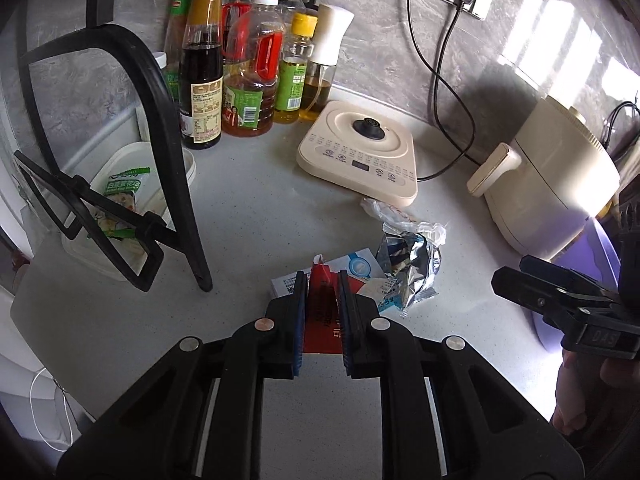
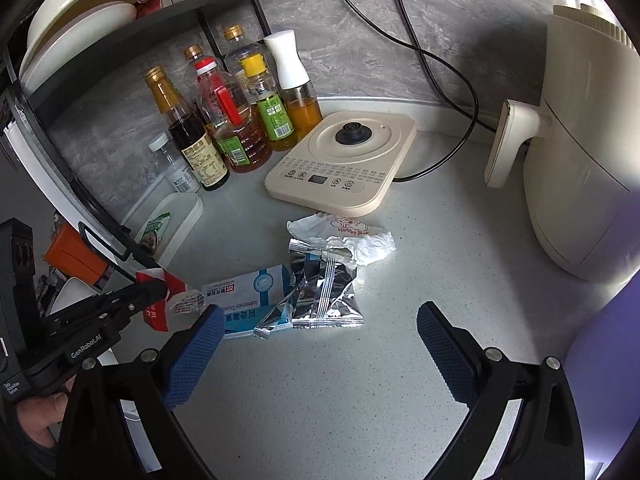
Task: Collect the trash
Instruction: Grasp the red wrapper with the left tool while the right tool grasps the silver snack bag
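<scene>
Left gripper (image 1: 323,292) pinches the red packet (image 1: 320,312) (right gripper (image 2: 320,344) spread, empty).

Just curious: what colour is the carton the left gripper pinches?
Red with white, best in the left wrist view.

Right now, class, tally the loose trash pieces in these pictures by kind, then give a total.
Red-and-white carton, held in the left gripper: 1
Blue-and-white medicine box: 1
Silver foil packet: 1
Crumpled white wrapper: 1
Total: 4
</scene>
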The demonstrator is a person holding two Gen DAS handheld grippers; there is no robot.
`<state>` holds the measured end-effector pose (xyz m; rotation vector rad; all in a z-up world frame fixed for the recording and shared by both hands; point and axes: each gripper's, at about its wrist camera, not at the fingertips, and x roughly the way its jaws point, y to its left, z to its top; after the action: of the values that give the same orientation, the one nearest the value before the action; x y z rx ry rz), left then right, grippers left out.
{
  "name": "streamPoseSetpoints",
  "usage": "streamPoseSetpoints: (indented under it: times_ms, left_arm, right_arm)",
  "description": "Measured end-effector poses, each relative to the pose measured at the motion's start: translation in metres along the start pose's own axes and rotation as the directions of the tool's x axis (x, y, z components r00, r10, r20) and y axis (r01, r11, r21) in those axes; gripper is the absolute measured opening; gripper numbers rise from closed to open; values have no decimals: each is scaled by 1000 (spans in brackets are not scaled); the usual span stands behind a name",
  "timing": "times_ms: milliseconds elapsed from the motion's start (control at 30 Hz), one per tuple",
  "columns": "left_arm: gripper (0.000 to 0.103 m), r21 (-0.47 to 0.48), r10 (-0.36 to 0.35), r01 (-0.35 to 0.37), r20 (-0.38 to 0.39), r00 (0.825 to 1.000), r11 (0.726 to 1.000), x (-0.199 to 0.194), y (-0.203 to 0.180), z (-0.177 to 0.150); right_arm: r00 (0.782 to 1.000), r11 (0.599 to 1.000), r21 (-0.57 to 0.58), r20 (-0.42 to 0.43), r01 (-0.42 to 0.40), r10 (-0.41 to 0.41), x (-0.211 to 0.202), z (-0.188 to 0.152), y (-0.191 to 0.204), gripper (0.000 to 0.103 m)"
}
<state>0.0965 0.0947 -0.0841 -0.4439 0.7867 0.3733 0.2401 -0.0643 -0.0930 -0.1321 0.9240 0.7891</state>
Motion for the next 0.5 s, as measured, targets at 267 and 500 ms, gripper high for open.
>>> streamPoseSetpoints:
  times_ms: [267, 500]
  left_arm:
    - [15, -35, 8, -7, 14, 1000, 999, -2, 11, -2]
    - [15, -82, 35, -32, 33, 999, 996, -9, 26, -8]
  right_arm:
    - [997, 1000, -23, -73, -2, 0, 47, 8, -1, 95]
    - [993, 999, 22, -114, -34, 37, 83, 9, -8, 95]
